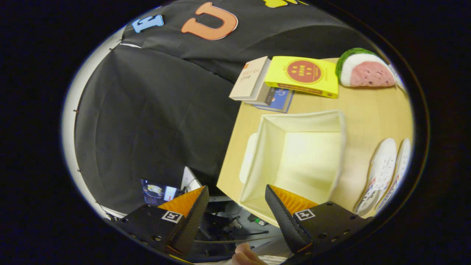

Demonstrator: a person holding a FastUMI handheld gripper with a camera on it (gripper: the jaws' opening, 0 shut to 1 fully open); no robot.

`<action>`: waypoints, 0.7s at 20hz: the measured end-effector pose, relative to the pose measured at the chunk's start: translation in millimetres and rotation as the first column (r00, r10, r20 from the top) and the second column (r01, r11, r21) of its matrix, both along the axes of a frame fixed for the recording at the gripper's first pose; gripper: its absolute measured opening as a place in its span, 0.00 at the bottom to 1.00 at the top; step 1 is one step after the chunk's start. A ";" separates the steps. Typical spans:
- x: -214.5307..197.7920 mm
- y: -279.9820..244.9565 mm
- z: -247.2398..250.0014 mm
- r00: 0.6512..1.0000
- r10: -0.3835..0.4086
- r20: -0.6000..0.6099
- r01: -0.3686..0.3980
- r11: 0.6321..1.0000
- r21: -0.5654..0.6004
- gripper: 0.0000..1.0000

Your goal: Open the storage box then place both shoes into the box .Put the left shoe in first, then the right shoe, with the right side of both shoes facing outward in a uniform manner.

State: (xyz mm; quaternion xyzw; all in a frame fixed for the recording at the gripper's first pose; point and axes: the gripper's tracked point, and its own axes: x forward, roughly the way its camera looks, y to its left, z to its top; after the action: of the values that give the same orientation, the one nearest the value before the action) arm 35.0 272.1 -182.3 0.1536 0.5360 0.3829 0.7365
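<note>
The cream fabric storage box [333, 125] stands open on the wooden table [371, 106], and I see nothing inside it. Its lid [247, 156] lies on the table against the box's left wall. Two white shoes [384, 171] lie side by side on the table to the right of the box. My gripper [235, 197] is open and holds nothing. It hovers high above the table's near-left corner. The right finger [283, 206] overlaps the box's near rim in view, and the left finger [193, 206] hangs past the table's edge.
Books lie at the table's far edge: a yellow one [301, 75], a beige one [250, 79] and a blue one [274, 99]. A watermelon-slice plush [364, 70] sits at the far right. Below the table's left edge are a small screen [158, 191] and cables. A fingertip [246, 255] shows between my fingers.
</note>
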 end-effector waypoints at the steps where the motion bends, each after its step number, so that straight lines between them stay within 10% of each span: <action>1: 6.6 -21.2 -9.9 0.999 -0.016 0.032 0.018 0.999 -0.042 0.94; 14: 40.5 -225.6 -134.9 0.983 -0.150 0.107 0.182 0.884 -0.431 0.93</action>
State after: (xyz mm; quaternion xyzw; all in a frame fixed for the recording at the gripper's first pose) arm 75.5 46.4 -317.2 0.0152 0.5670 0.1931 0.8006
